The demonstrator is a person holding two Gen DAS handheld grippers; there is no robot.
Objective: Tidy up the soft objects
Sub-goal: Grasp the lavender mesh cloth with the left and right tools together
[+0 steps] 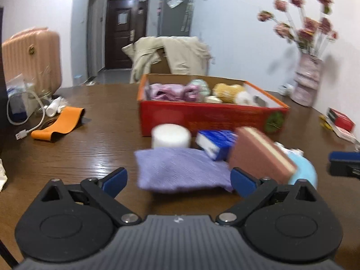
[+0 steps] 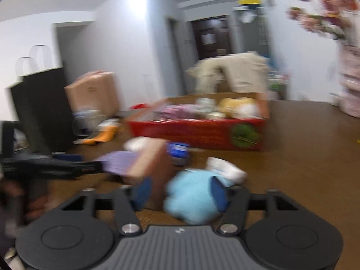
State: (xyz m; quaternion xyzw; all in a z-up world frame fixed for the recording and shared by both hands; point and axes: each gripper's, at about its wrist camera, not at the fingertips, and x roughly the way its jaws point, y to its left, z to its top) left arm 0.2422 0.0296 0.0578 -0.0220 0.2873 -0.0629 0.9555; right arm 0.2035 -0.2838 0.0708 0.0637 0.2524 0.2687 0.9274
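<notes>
While the loose soft items lie grouped on the table (image 1: 94,139) in front of the red box (image 1: 202,118), both claws are aimed at that group. The left claw (image 1: 178,180) stands spread wide and released, its blue fingers either side of the near edge of the purple cloth (image 1: 180,168), which lies flat on the table; no pad presses on it. The right claw (image 2: 180,193) brackets the light blue plush (image 2: 191,195); its fingers sit close at either side, but blur prevents confirming that the pads press on it, so it is read as not yet clenched.

The brown sponge block (image 1: 258,155) leans tilted against the plush, just beside the blue-and-white packet (image 1: 216,142) and the white roll (image 1: 171,136). This grouping near the box probably keeps each transfer short.

The box is open-topped and partly filled: pink fabric (image 1: 173,92) at the left, a pale patterned item (image 1: 200,86) in the middle, and a yellow-and-white plush toy (image 1: 231,93) at the right. Space appears to remain along its near side. The flower vase (image 1: 308,81) stands well apart, near the wall.
</notes>
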